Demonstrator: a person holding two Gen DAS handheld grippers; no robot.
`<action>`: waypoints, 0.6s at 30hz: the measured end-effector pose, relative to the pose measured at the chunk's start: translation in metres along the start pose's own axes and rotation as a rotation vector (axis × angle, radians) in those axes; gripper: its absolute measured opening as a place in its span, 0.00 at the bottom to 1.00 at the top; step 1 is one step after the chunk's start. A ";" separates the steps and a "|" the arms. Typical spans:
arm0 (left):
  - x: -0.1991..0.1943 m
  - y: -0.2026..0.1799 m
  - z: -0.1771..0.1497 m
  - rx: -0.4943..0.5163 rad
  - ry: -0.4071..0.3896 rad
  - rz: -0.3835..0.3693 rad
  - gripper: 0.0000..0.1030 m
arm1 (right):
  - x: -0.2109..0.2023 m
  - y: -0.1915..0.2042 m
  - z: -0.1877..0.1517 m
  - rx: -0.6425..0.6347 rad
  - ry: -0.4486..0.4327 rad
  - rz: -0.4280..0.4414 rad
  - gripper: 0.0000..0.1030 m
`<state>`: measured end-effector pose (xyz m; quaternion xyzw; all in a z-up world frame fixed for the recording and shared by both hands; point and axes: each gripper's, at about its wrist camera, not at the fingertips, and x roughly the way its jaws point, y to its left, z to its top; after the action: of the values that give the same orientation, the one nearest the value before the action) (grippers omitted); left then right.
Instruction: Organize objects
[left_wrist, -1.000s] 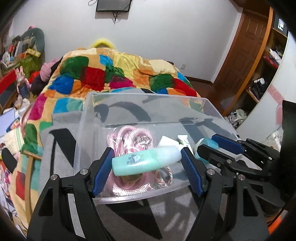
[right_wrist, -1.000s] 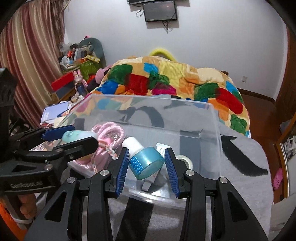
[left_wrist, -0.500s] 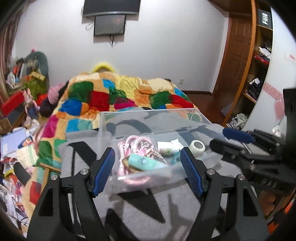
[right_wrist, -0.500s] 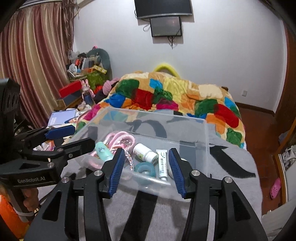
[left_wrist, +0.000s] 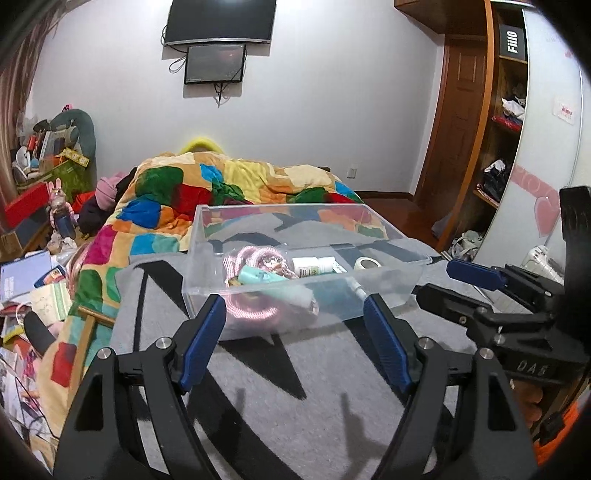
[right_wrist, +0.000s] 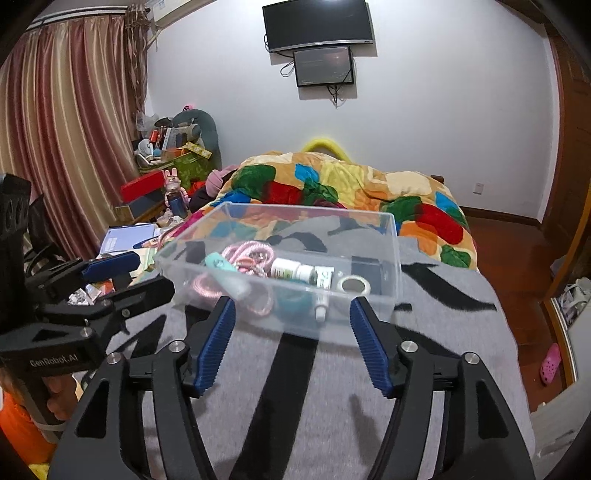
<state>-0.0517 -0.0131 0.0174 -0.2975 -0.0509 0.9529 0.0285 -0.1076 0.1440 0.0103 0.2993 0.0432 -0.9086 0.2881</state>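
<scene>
Both the left hand-held gripper (left_wrist: 295, 343) and right hand-held gripper (right_wrist: 291, 341) stood wide and empty. Ahead of them, the clear bin (right_wrist: 395, 258) held cord, bottles and tape (right_wrist: 355, 285); apparently nothing remained outside, though view was partial.

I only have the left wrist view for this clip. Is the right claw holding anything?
Observer: No. Its own camera shows the right claw open, with nothing between its fingers, short of the clear bin.
Reviewer: What's the teal blur behind the bin's front wall?
Observer: It looks like a teal tape roll, lying beside a white tube.
Reviewer: Anything on the floor right of the bed?
Observer: A pink clog on the wooden floor.
</scene>
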 end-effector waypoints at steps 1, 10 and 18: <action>0.002 0.001 -0.001 -0.003 0.005 -0.001 0.75 | -0.001 0.000 -0.003 -0.002 -0.001 -0.005 0.61; 0.009 -0.004 -0.012 0.013 0.019 0.013 0.75 | 0.007 -0.005 -0.008 0.011 0.007 -0.009 0.62; 0.008 -0.006 -0.013 0.015 0.014 0.013 0.75 | 0.008 -0.008 -0.010 0.014 0.008 -0.009 0.62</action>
<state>-0.0506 -0.0055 0.0032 -0.3043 -0.0416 0.9514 0.0248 -0.1113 0.1492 -0.0032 0.3047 0.0394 -0.9089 0.2819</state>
